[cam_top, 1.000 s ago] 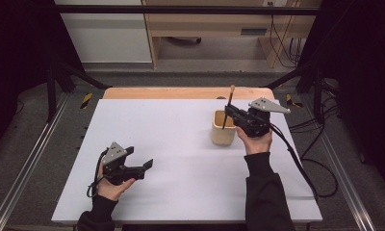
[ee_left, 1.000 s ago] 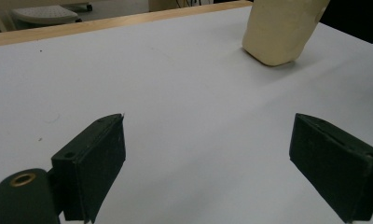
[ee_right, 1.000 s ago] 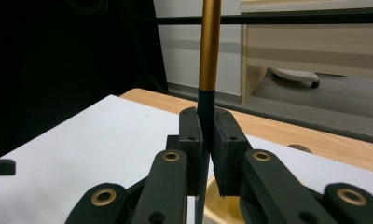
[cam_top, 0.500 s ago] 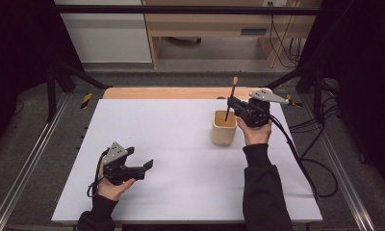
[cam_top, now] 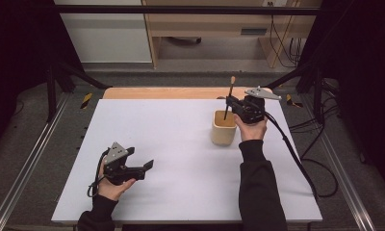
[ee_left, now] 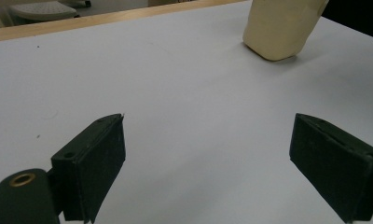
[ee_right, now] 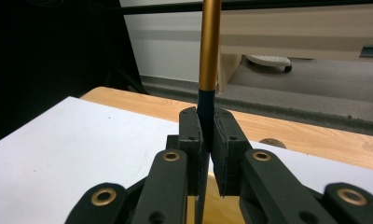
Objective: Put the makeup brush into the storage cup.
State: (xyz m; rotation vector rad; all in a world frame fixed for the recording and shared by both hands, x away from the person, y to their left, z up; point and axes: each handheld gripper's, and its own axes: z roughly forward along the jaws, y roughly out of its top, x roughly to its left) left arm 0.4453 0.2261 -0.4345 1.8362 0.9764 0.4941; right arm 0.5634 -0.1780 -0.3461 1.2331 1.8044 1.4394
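Raised since earlier: right tool (cam_top: 227, 102), clamped on brush (cam_top: 229, 96), lifting it clear of far-right cup (cam_top: 224, 127); left tool (cam_top: 145, 166) apart, idle near-left on surface (cam_top: 171, 144).

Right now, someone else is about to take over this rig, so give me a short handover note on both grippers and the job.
Right gripper: shut on the brush, held upright with its lower end just above the cream cup.
Left gripper: open, holding nothing, resting near the front left of the white table.
Done: brush gripped over the cup.
Left: whether it is going in or coming out can't be judged from this moment; finish that move and release.
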